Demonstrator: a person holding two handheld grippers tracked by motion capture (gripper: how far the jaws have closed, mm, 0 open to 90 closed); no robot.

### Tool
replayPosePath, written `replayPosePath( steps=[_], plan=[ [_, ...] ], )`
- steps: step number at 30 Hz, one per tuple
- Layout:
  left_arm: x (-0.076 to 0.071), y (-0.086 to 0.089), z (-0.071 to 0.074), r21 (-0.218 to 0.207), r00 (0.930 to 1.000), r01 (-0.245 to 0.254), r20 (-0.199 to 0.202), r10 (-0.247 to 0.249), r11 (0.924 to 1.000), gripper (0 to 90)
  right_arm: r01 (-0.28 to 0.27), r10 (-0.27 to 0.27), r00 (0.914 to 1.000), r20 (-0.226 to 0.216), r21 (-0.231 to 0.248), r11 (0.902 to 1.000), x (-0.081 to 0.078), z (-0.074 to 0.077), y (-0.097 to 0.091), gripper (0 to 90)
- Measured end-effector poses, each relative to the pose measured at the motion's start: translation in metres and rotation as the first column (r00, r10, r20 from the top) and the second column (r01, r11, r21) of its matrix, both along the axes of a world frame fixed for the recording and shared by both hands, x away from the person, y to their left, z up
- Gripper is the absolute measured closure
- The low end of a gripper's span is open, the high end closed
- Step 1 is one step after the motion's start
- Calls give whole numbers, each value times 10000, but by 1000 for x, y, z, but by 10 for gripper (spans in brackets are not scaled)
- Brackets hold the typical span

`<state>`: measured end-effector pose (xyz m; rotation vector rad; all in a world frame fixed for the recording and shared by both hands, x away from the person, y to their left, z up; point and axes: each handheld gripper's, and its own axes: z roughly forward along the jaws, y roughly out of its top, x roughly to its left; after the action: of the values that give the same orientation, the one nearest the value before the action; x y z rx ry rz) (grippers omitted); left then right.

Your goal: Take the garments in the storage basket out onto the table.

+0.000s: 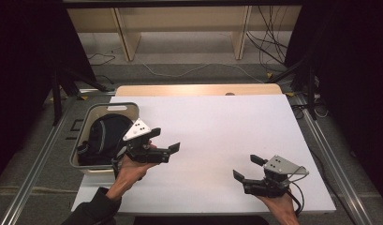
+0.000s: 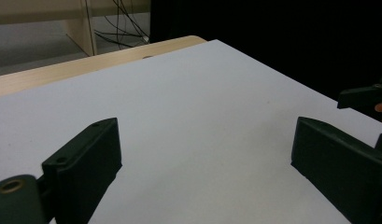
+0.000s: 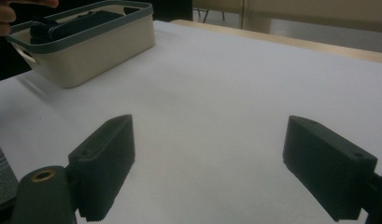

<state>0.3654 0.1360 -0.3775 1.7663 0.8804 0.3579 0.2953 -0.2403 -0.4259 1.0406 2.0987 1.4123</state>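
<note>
Left gripper (image 1: pixel 166 139), black with a grey three-cornered plate on top, held above the left part of the white rectangular table top (image 1: pixel 212 126), just right of the beige plastic basket with a grey rim (image 1: pixel 112 107). Jaws spread wide, nothing between them, pointing right across the table. Seen from the left gripper view (image 2: pixel 205 147), both black jaws well apart over the bare white surface, with a black jaw tip of the other gripper at the far right edge.

Right gripper (image 1: pixel 245 167), also black with a grey plate, low over the near right part of the table, well apart from the left one. Jaws wide open and empty, pointing left and slightly far. In the right gripper view (image 3: pixel 207 154), jaws standing apart over plain white table, basket at the far left.

Basket at the left edge of the table, near its far corner. Inside it, a dark bag-like bundle of black fabric (image 1: pixel 105 136), filling most of the inside, rising to about the rim. Left gripper beside the basket's right wall, not touching the bundle.

Pale wooden board (image 1: pixel 198 90) along the far edge of the white top. Grey floor with loose black cables (image 1: pixel 266 44) beyond.
</note>
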Motion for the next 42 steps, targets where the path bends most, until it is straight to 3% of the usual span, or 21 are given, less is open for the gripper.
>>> replayPosePath(
  steps=[9, 12, 14, 18, 21, 23, 29, 42],
  plan=[
    [21, 1, 22, -251, 9988, -385, -326, 376, 9989, 79, -14, 14, 10000, 3, 11, 10000, 0, 0, -1, 174],
    [27, 3, 27, -134, 9986, -355, -390, 350, 9993, 79, -23, 23, 10000, -6, 8, 10000, 1, 0, -1, 175],
    [39, 8, 30, -297, 9969, -514, -616, 495, 9982, 81, -67, 67, 10000, 6, 27, 10000, 0, 0, 0, 174],
    [49, 16, 33, -463, 9939, -908, -677, 875, 9948, 92, -145, 145, 9999, 36, 14, 9999, 0, 0, 0, 174],
    [48, 21, 33, -550, 9918, -1160, -598, 1127, 9917, 95, -160, 160, 9999, 33, 29, 9999, 0, -1, 0, 174],
    [49, 30, 32, -362, 9879, -1473, -547, 1453, 9884, 95, -185, 185, 9998, 43, 14, 9998, -1, -1, 1, 174],
    [53, 50, 33, -413, 9799, -1870, -782, 1834, 9815, 95, -259, 259, 9997, 8, -34, 9997, -1, -1, 2, 174],
    [58, 79, 35, -402, 9664, -2491, -764, 2456, 9677, 96, -346, 346, 9994, 3, -96, 9994, -1, -3, 3, 173]
  ],
)
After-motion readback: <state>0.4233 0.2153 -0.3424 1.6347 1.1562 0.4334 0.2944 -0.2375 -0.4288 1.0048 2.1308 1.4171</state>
